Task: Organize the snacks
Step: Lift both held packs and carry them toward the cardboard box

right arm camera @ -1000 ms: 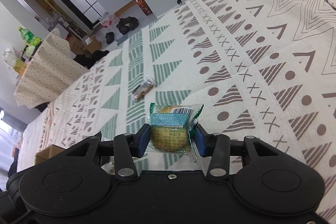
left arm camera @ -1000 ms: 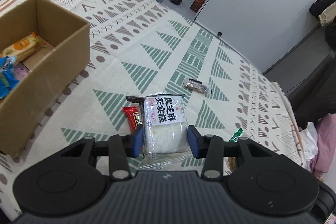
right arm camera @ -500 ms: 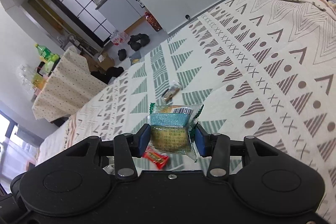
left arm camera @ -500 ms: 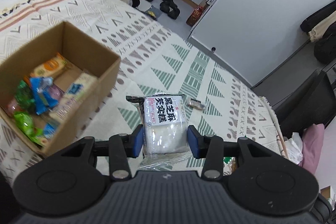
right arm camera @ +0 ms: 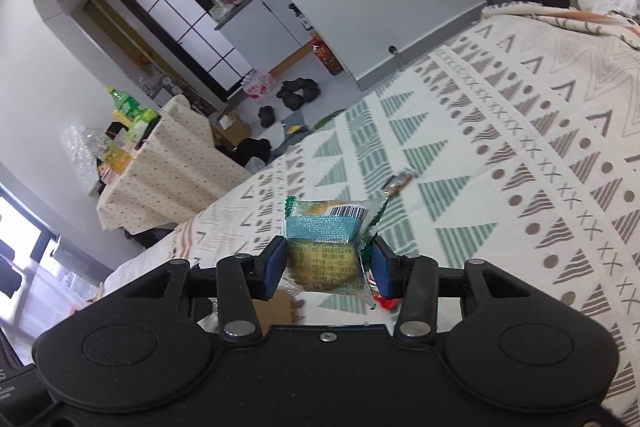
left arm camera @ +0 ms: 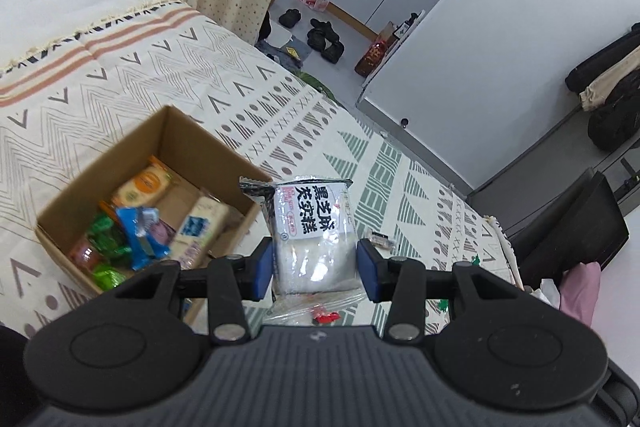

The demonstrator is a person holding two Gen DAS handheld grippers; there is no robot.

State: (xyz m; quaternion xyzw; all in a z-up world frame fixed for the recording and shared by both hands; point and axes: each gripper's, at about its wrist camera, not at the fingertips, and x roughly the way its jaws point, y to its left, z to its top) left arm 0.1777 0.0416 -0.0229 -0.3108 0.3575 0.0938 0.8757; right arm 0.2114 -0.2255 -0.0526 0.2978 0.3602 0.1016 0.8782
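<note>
Left claw (left arm camera: 316,265) is clamped on a white rice cake pack (left arm camera: 314,239), blue pads pressing both sides, so the jaws sit partway closed around it. The pack stands upright between the fingers, its black top seal sticking out past the tips and its clear bottom flap hanging back toward the claw body. Ahead and to the left of this claw, lower down, is the open cardboard box (left arm camera: 200,147) with a bunch of snacks already in it: an orange-label one, a blue wrapper, some green ones, a pale bar. The box's near right corner sits just behind the left finger in the view. Just past the right finger there's a small dark snack bar (left arm camera: 380,239) lying on the patterned blanket (left arm camera: 140,67), and a bit of red wrapper (left arm camera: 326,315) shows under the pack

Right claw (right arm camera: 329,267) has a green-edged pastry pack (right arm camera: 330,247) pinched the same way, jaws partway closed, pads tight on either side, barcode end pointing away from the claw. Beyond it and a little right, that small bar (right arm camera: 398,183) lies on the blanket, well apart from the claw. Right under the fingers, a brown patch of cardboard peeks out on the left and a bit of red wrapper on the right, both mostly hidden by the claw
</note>
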